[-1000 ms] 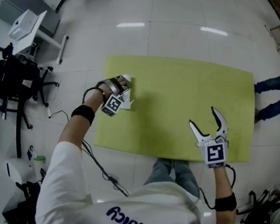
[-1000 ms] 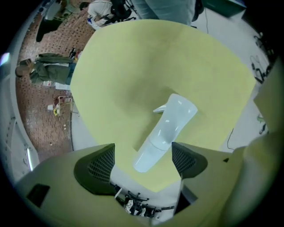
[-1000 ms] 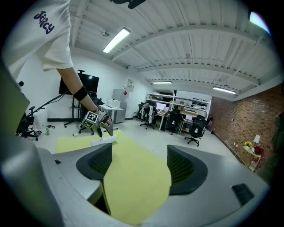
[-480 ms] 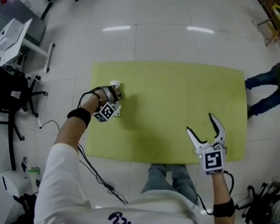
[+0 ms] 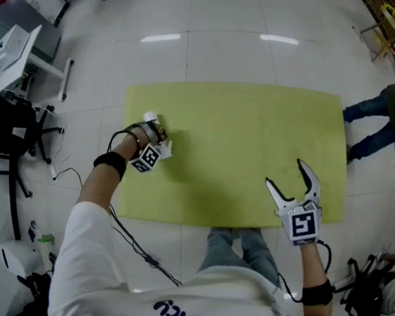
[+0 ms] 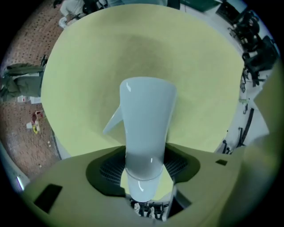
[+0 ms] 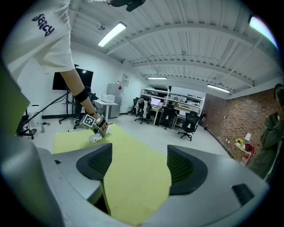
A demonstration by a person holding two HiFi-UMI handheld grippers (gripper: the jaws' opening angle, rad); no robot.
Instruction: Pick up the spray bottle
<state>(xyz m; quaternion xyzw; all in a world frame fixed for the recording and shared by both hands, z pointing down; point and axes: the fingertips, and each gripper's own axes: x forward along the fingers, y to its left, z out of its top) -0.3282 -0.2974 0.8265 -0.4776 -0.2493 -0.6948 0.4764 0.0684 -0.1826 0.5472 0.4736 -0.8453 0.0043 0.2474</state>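
A white spray bottle [image 6: 146, 128] lies on the yellow-green table [image 5: 256, 139], near its left edge. My left gripper [image 5: 158, 141] points steeply down over it. Its jaws are closing, and the dark pads [image 6: 179, 165] sit against both sides of the bottle's narrow part. In the head view only a white end of the bottle [image 5: 150, 119] shows past the hand. My right gripper [image 5: 285, 174] hovers open over the table's near right part with nothing between its fingers. From the right gripper view, the left gripper [image 7: 98, 128] and bottle [image 7: 95, 138] appear far across the table [image 7: 133, 155].
A person in dark clothes and jeans [image 5: 386, 118] stands by the table's right end. Black office chairs [image 5: 2, 131] and a white desk [image 5: 19, 41] stand to the left. A cable [image 5: 144, 254] trails on the floor near the front edge.
My left gripper has sunk onto the bottle at the table's left edge and rolled a little. My right gripper has drifted slightly over the table and stays open.
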